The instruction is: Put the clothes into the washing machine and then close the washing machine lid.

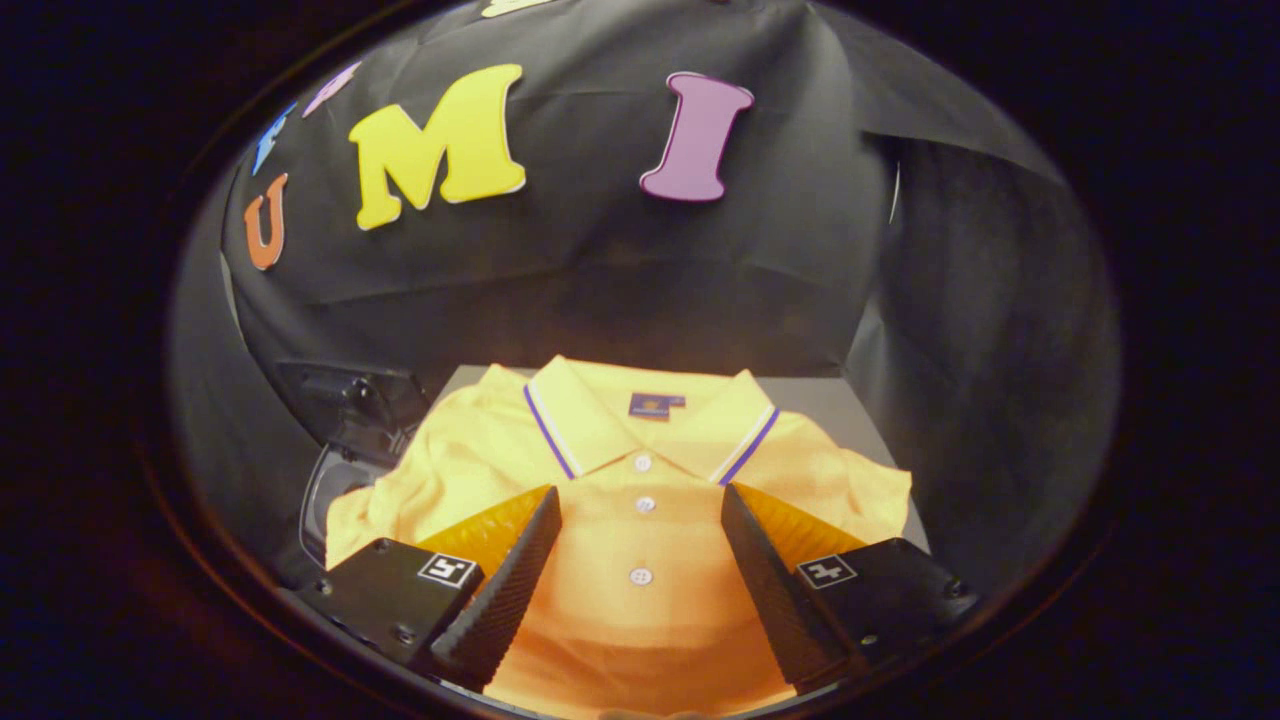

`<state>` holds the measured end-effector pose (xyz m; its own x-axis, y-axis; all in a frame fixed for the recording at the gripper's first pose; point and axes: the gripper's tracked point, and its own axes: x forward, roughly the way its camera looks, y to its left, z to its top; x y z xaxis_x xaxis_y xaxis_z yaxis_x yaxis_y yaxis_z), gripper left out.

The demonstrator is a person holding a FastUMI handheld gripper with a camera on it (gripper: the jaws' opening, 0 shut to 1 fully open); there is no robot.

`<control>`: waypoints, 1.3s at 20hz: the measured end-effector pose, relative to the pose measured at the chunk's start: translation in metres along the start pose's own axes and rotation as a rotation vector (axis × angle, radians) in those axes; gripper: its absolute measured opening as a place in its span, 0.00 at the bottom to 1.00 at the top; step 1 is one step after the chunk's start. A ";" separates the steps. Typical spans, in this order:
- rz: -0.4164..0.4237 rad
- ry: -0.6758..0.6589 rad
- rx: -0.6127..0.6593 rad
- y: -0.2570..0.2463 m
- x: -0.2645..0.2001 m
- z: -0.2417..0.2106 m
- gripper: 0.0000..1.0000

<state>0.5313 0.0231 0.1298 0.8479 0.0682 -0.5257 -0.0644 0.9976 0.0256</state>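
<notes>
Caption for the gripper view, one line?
Open gripper poised over a folded yellow polo shirt on the table.

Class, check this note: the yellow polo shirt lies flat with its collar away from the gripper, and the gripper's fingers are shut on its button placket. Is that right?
Not quite. In the gripper view the gripper is open: its fingers stand apart on either side of the button placket, not pressing on it. The rest holds: the yellow polo shirt lies flat, collar away from the gripper.
</notes>
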 end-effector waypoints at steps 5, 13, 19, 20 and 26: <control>-0.012 0.019 0.009 0.003 0.002 -0.004 0.98; -0.011 -0.025 0.040 -0.003 0.006 0.000 0.74; 0.005 -0.068 0.039 0.002 0.010 0.005 0.23; 0.019 -0.073 0.051 0.003 0.008 0.006 0.21; 0.076 -0.083 0.135 0.007 -0.016 0.000 0.10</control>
<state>0.5178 0.0292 0.1386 0.8844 0.1383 -0.4458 -0.0632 0.9818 0.1791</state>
